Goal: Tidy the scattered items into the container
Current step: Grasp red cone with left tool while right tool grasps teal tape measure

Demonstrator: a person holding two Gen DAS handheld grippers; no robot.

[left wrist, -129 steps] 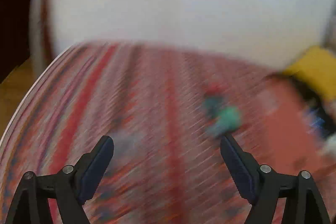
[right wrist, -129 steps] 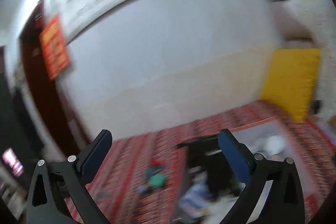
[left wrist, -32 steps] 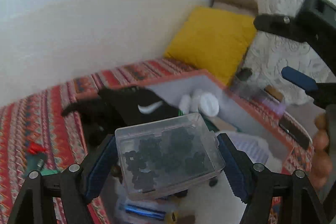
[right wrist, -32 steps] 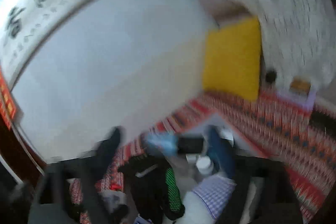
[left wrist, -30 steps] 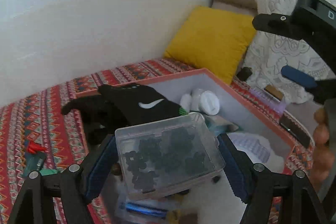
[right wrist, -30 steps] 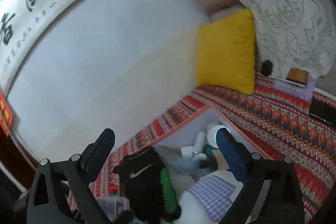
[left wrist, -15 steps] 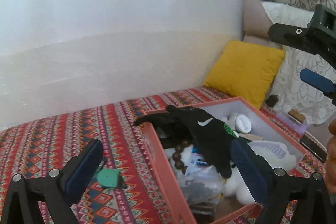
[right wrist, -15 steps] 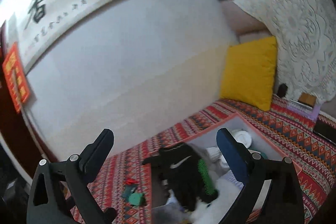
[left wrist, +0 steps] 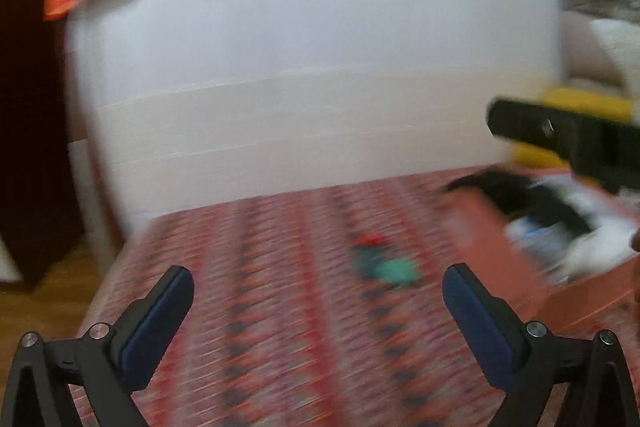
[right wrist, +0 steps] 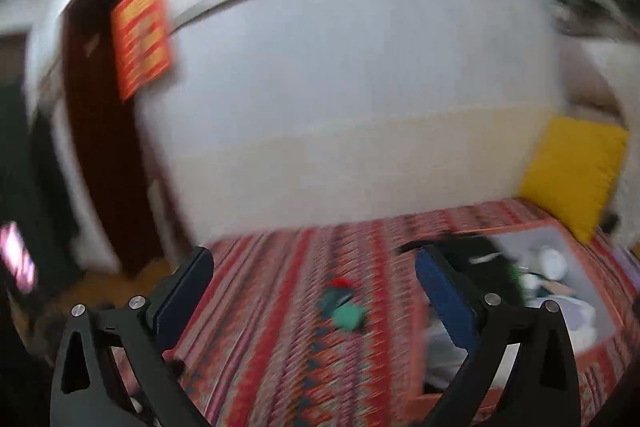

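Both views are motion-blurred. A small green item [left wrist: 394, 269] with a red piece [left wrist: 370, 239] beside it lies on the red patterned cloth [left wrist: 280, 307]; it also shows in the right wrist view [right wrist: 348, 315]. The orange container [left wrist: 484, 227] stands at the right, holding a black glove [left wrist: 516, 189] and several other items; it shows in the right wrist view too [right wrist: 576, 247]. My left gripper [left wrist: 318, 297] is open and empty, above the cloth, left of the green item. My right gripper [right wrist: 314, 285] is open and empty, above the cloth.
A yellow cushion [right wrist: 572, 171] leans against the white wall [left wrist: 320, 67] behind the container. The cloth's left edge [left wrist: 116, 263] drops to a wooden floor. A dark door [right wrist: 96, 131] with a red poster [right wrist: 142, 35] is at the left. Part of the right gripper [left wrist: 560, 139] crosses the left wrist view.
The left gripper let go of the clear box of black pieces into the container and opened. Both grippers have swung left, away from the container towards the green item.
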